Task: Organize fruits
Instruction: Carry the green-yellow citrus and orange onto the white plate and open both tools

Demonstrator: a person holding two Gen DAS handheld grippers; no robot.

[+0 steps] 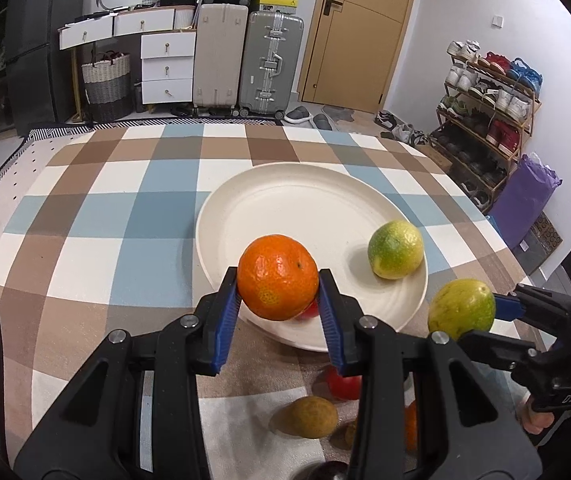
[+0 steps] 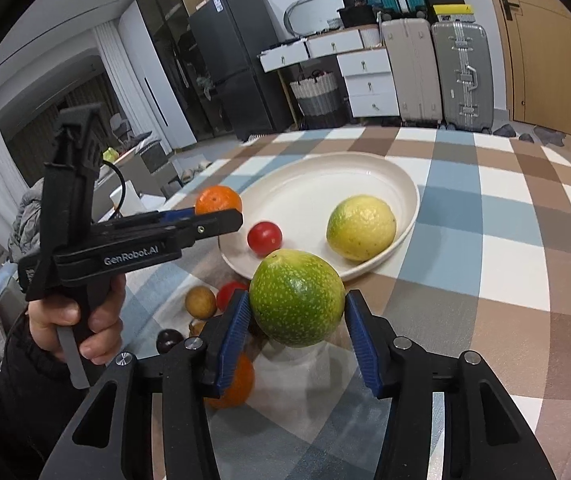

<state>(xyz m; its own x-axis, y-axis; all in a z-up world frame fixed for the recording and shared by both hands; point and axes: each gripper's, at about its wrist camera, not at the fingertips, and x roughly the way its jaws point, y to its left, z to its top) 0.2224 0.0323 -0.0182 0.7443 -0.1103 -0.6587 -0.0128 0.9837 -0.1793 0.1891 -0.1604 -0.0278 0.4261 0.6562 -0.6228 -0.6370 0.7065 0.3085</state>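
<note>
My left gripper (image 1: pixel 278 280) is shut on an orange mandarin (image 1: pixel 277 276), held just above the near rim of a cream plate (image 1: pixel 285 200). On the plate lie a yellow-green lemon (image 1: pixel 395 249) and a small red tomato (image 2: pixel 264 238). My right gripper (image 2: pixel 297 308) is shut on a green speckled citrus fruit (image 2: pixel 297 298), hanging over the tablecloth just short of the plate's (image 2: pixel 365 168) rim. In the right wrist view the left gripper (image 2: pixel 217 210) shows at the left with the mandarin (image 2: pixel 218 199) at its tips.
On the checked tablecloth (image 1: pixel 125 240) before the plate lie a red tomato (image 1: pixel 343 386), a brown round fruit (image 1: pixel 311 416), a dark plum (image 2: pixel 168 340) and another orange (image 2: pixel 235 384). A person's hand (image 2: pixel 73 320) grips the left handle. Suitcases, drawers and a shoe rack stand behind.
</note>
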